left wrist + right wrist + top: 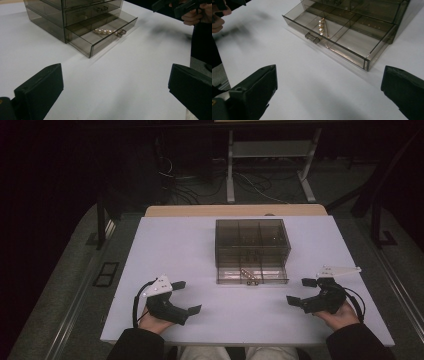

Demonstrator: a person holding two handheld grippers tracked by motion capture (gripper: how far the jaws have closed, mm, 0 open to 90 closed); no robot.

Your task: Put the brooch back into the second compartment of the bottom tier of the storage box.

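Observation:
A smoky clear drawer box (252, 238) stands mid-table, its bottom drawer (252, 275) pulled out toward me. A string of pearls (248, 275) lies in the drawer's middle compartment, behind the small handle (121, 33); the pearls (321, 25) also show in the right gripper view. My left gripper (187, 296) rests at the front left of the table, open and holding nothing. My right gripper (301, 291) sits at the front right, open too, nothing between its jaws. Both stand well short of the drawer (337, 35).
The white table top (200, 250) has bare room on both sides of the box and in front of it. Beyond the far edge stand a desk frame's metal legs (230, 170) and loose cables on the floor. The table's front edge lies just under my hands.

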